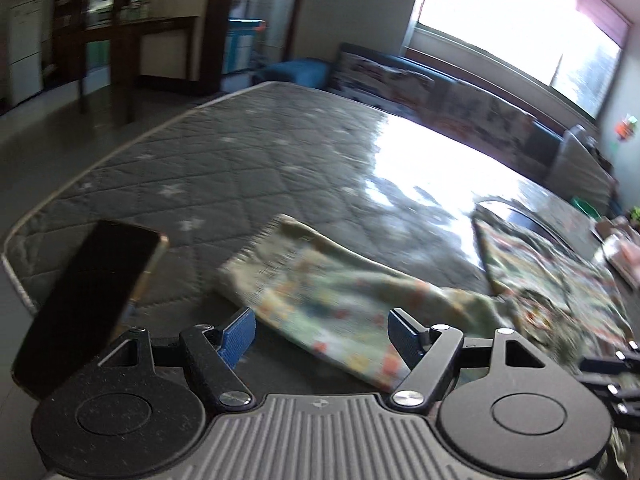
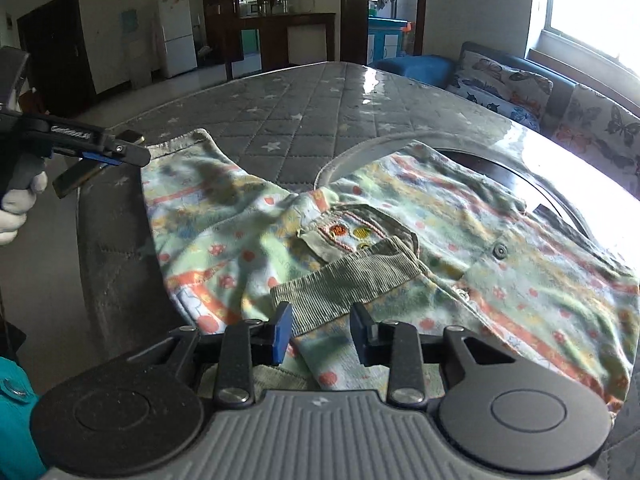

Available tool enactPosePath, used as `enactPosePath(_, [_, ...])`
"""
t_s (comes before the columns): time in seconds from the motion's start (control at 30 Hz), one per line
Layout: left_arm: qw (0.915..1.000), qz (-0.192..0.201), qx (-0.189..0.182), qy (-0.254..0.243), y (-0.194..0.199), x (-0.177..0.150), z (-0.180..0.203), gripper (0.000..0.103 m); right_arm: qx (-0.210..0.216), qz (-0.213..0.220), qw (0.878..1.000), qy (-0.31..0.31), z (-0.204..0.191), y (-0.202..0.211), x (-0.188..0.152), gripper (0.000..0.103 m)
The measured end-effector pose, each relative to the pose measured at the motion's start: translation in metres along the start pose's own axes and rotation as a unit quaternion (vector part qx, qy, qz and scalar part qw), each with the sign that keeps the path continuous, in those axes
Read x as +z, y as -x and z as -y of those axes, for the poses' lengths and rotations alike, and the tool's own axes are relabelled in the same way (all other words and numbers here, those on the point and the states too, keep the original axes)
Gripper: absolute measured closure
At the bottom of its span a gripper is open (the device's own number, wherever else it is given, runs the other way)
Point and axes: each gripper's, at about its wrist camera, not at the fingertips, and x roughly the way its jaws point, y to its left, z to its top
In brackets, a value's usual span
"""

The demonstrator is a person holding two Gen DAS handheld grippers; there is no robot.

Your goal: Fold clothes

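A small pale-green patterned garment [image 2: 400, 240] with orange stripes and grey ribbed trim lies spread on a grey quilted mattress [image 2: 288, 120]. One sleeve [image 2: 192, 208] stretches left toward the mattress edge; it also shows in the left wrist view [image 1: 328, 304]. My right gripper [image 2: 322, 334] is open, its blue pads either side of the ribbed collar edge [image 2: 344, 280] near the garment's front. My left gripper [image 1: 322, 334] is open just above the sleeve, holding nothing. It appears in the right wrist view [image 2: 120, 152] by the sleeve cuff.
A dark phone [image 1: 88, 300] is mounted at the left gripper's side. The mattress's left edge [image 2: 96, 240] drops to the floor. A sofa with butterfly cushions [image 2: 520, 88] stands behind under a bright window. A dark cabinet [image 2: 272, 28] and a white fridge [image 2: 176, 32] are far back.
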Motion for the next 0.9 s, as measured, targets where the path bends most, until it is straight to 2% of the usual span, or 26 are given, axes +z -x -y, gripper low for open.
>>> enactPosePath(0.2, [0.9986,0.001,0.042,0.031,-0.016,0.007,-0.013,0.028,0.000,0.004,1.000,0.000,-0.002,0.007,0.001,0.071])
enactPosePath(0.33, [0.9973,0.006,0.056,0.047,-0.022,0.009,-0.015,0.032,-0.001,0.006,1.000,-0.010,0.000,0.012,0.000,0.071])
enactPosePath(0.47, [0.9955,0.008,0.064,0.069,-0.026,0.010,-0.020,0.046,-0.005,0.009,1.000,-0.018,0.004,0.017,-0.002,0.069])
enactPosePath(0.6, [0.9928,0.012,0.075,0.092,-0.029,0.010,-0.026,0.052,-0.012,0.012,1.000,-0.025,0.007,0.021,-0.003,0.065])
enactPosePath(0.77, [0.9892,0.017,0.086,0.118,-0.031,0.011,-0.032,0.083,-0.019,0.018,0.999,-0.038,0.012,0.026,-0.007,0.065])
enactPosePath(0.87, [0.9883,0.019,0.081,0.128,-0.029,0.011,-0.034,0.093,-0.026,0.025,0.998,-0.046,0.016,0.032,-0.008,0.065])
enactPosePath(0.9, [0.9882,0.021,0.077,0.131,-0.027,0.012,-0.033,0.093,-0.028,0.027,0.998,-0.047,0.017,0.034,-0.008,0.065])
